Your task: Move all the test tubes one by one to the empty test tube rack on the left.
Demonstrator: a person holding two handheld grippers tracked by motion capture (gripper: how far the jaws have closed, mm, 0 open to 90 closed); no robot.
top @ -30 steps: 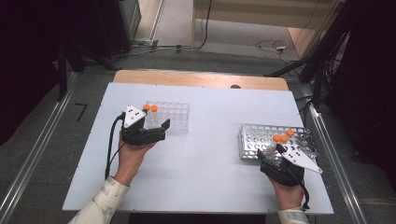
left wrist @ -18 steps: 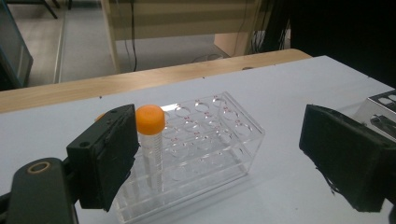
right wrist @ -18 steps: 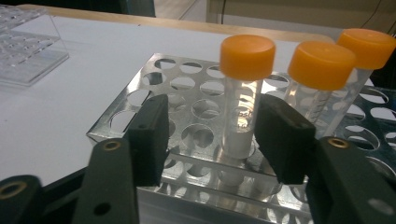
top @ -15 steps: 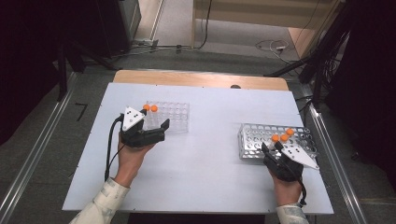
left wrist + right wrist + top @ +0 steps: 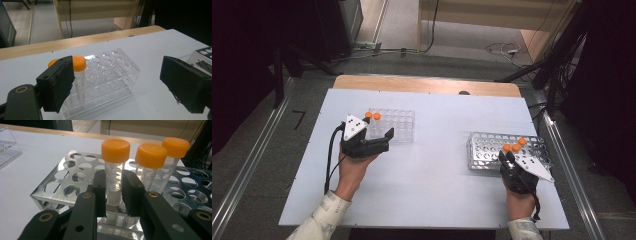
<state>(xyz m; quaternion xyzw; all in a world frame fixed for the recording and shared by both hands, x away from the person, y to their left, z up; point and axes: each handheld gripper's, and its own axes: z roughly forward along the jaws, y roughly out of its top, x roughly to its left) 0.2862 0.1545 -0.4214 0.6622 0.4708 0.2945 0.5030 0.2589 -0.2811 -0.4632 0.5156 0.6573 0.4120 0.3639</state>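
Observation:
A metal rack at the table's right holds three orange-capped tubes at its near corner. My right gripper has just been closing and is now shut on the nearest tube, pads on its clear body below the cap. The tube stands upright in the rack, with the other two tubes beside it. In the high view the right gripper sits at the rack's front edge. My left gripper stands open by a clear plastic rack. That rack holds two orange-capped tubes at its left end.
The white table has a wooden strip along its far edge. A black cable trails from the left gripper. Metal rails run along both sides of the table, with cables on the floor behind.
The right gripper's jaws closed from wide apart onto the nearest tube in the metal rack. The left hand and its gripper stayed put.

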